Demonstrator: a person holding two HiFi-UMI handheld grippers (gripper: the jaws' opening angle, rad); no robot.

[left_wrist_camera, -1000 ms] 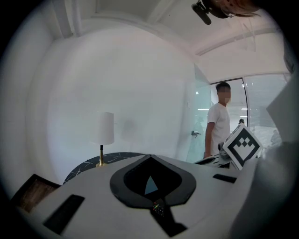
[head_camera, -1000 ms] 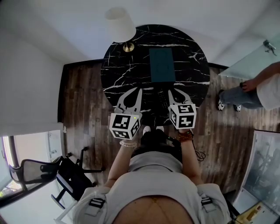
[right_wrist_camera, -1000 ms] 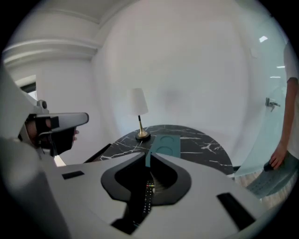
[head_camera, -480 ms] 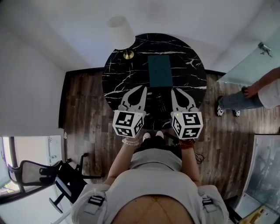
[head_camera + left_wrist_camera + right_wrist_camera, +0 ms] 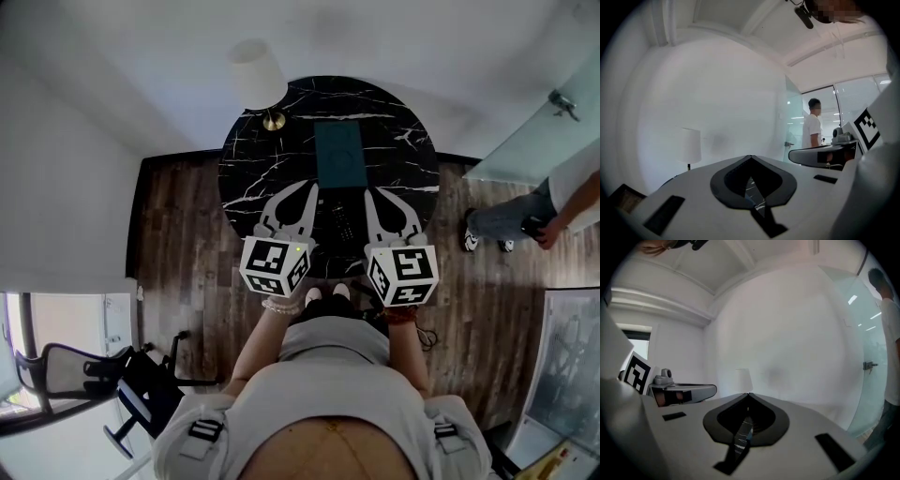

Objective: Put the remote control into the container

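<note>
I am holding the left hand-held gripper (image 5: 307, 190) and the right hand-held gripper (image 5: 368, 194) side by side, well apart, both pointing forward. Each one's jaws are meeting at the tips, gripping nothing. My forearms (image 5: 251, 349) are reaching forward.

A round black marble table with white veins (image 5: 267, 164) stands on a dark wooden plank floor (image 5: 178, 234), and a lamp with a white shade and a brass foot (image 5: 260, 73) stands at the table's far left edge, close to the white wall. A black mesh office chair (image 5: 70, 367) sits well apart at the lower left. At the right, a person in a white top and jeans (image 5: 525, 211) stands beside a frosted glass panel (image 5: 534, 141).
</note>
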